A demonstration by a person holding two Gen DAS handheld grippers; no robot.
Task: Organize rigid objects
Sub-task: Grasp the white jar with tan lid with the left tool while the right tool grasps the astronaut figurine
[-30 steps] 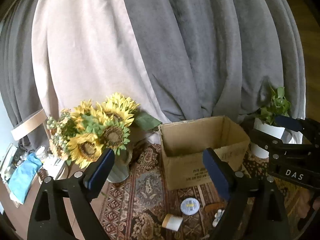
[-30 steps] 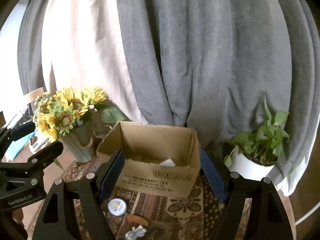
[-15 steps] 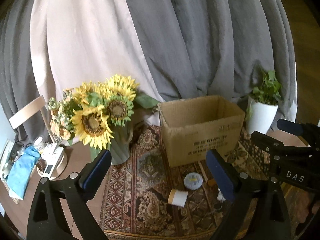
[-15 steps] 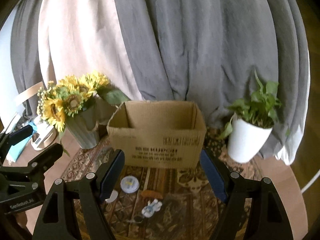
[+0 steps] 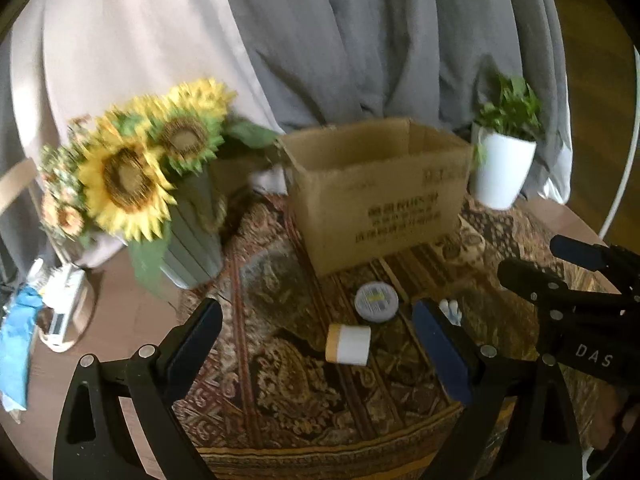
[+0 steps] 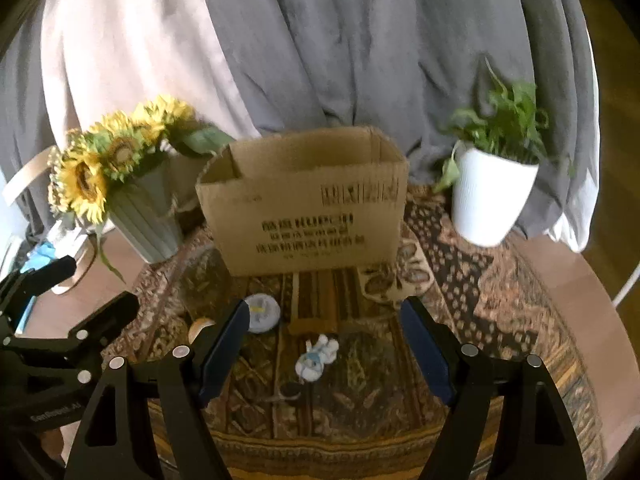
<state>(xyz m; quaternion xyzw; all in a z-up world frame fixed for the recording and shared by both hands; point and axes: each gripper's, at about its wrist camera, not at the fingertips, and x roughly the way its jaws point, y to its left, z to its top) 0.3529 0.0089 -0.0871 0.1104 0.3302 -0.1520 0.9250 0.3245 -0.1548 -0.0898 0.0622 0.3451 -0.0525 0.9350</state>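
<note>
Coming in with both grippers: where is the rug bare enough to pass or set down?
Bare rug lies between the sunflower vase and the white jar, and between the cardboard box and the plant pot. It is crowded around the round tin and figurine.

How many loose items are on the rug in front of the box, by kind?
Round flat tin: 1
White jar with tan cap, lying on its side: 1
Small white-and-blue figurine: 1
Small brown oblong piece, too blurred to name: 1
Total: 4

Both wrist views look obliquely down, sharing the cardboard box (image 5: 380, 196).
</note>
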